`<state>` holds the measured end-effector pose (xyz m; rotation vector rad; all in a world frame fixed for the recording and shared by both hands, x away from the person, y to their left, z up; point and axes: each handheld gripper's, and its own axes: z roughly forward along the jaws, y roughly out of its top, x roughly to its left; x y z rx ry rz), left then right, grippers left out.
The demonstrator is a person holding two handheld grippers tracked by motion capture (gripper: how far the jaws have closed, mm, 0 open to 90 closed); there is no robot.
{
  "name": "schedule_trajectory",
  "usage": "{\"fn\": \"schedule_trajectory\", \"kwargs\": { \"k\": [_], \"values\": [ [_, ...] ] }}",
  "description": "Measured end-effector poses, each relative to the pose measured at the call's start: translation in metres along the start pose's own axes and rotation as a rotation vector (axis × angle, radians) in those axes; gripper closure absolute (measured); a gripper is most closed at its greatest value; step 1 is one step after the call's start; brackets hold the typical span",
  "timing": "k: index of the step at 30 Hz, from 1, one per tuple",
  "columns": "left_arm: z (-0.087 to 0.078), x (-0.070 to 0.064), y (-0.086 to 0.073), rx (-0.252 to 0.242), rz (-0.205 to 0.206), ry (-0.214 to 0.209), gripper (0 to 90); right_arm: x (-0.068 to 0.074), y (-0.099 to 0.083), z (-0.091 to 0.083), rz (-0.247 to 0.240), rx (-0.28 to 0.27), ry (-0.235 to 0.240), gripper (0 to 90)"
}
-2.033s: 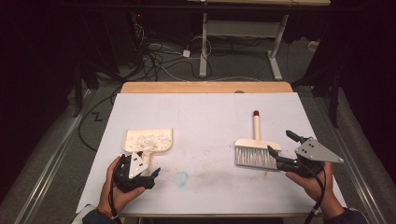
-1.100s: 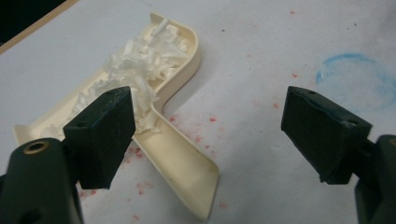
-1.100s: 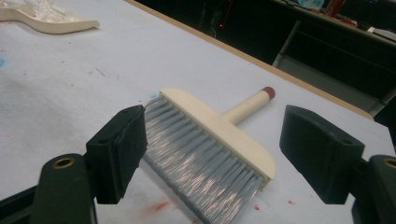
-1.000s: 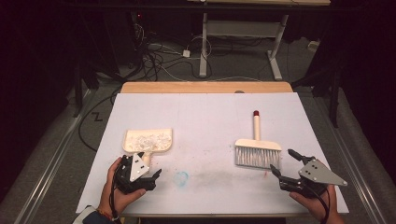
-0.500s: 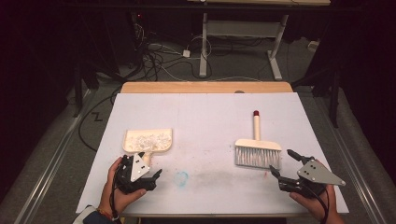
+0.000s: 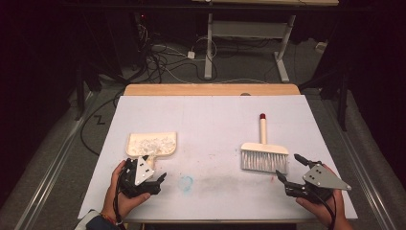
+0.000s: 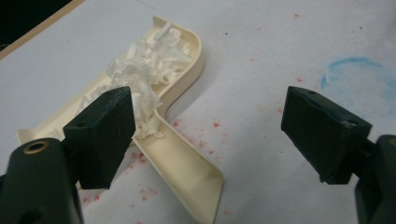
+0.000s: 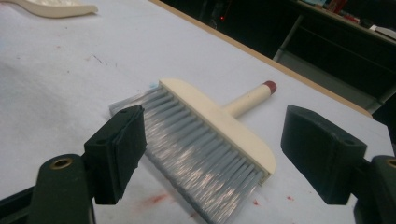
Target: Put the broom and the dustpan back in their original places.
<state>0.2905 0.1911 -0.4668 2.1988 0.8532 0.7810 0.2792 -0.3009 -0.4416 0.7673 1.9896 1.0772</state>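
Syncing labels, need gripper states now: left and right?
Left gripper: open, holding nothing, beside the dustpan.
Right gripper: open, holding nothing, facing the brush.

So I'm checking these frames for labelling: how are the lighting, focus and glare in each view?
High view: the table is evenly lit and the room behind is nearly black; the brush and dustpan look soft. Left gripper view: the shreds in the dustpan are bright but readable, and the near black pads are blurred. Right gripper view: the bristles show some sheen, with no harsh glare.
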Motion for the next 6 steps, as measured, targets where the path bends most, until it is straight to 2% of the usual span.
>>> {"fn": "schedule_trajectory", "kwargs": {
  "k": [2, 6],
  "values": [
    [0.0008, -0.0006, 0.0, 0.01, -0.01, -0.008, 17.0, -0.0002, -0.0017, 0.0016, -0.004, 0.02, -0.002, 22.5],
    [0.0019, 0.001, 0.0013, 0.001, -0.018, -0.01, 17.0, 0.0, -0.0024, 0.0024, -0.002, 0.024, -0.001, 22.5]
  ]
}}
